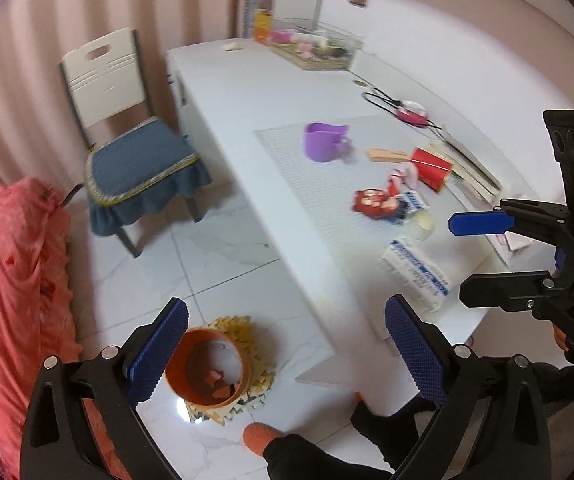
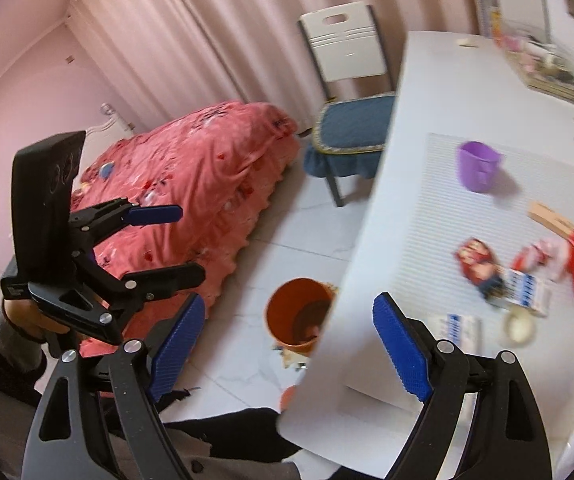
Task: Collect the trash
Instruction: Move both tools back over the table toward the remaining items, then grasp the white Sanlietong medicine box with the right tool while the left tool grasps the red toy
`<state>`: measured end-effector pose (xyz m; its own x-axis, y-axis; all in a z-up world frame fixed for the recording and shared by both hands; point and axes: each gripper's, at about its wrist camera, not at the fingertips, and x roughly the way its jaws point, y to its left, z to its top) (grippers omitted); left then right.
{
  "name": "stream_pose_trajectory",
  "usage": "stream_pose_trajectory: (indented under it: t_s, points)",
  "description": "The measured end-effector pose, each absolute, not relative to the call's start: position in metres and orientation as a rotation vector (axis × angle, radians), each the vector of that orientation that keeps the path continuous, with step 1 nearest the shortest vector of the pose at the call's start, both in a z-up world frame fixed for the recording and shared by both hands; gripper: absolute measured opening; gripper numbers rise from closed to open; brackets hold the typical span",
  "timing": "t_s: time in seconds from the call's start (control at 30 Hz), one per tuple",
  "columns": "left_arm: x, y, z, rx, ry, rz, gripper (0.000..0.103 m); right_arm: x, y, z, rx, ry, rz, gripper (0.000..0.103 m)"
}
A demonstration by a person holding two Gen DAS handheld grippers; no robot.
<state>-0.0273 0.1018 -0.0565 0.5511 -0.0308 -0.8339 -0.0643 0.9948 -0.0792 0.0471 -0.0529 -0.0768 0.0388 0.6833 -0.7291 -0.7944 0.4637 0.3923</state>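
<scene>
Two grippers, both empty: your left gripper [image 1: 287, 356] stands spread wide with nothing between its pads, and your right gripper [image 2: 287, 356] is likewise well open and holds nothing. The trash — a red snack wrapper [image 1: 377, 202], a red carton [image 1: 431, 168], a blue-and-white box [image 1: 419, 276] — lies clustered on the table [image 1: 247, 92] near its right edge, on the ribbed mat [image 1: 307, 184]. The orange bin [image 1: 207, 368] stands on the floor beside the table's near corner, some scraps already inside. From the tongs the trash lies ahead and to the right; the box, long axis running towards that corner, sits nearest — judged within easier reach of your right hand. Only the left view shows the bin's contents; the table edge cuts its rim in the right view.
</scene>
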Motion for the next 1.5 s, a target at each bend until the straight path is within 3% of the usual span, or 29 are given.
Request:
stream_pose_trajectory:
  t_s: [0.47,1.17,1.27,1.4,1.5]
  points:
    - [0.014,0.034,-0.083,-0.003,1.069,-0.165,0.097,0.066,-0.127,-0.111,-0.071,1.084,0.953,0.085]
    - [0.053,0.041,-0.115,0.077,1.133,-0.217,0.097,0.08,-0.104,-0.218,-0.267,1.106,0.833,0.084]
    - [0.06,0.039,-0.119,0.08,1.137,-0.225,0.097,0.082,-0.099,-0.226,-0.298,1.108,0.832,0.077]
    - [0.071,0.033,-0.122,0.085,1.143,-0.241,0.097,0.082,-0.097,-0.231,-0.355,1.081,0.824,0.058]
    - [0.078,0.027,-0.124,0.084,1.144,-0.257,0.097,0.087,-0.103,-0.229,-0.32,1.101,0.84,0.057]
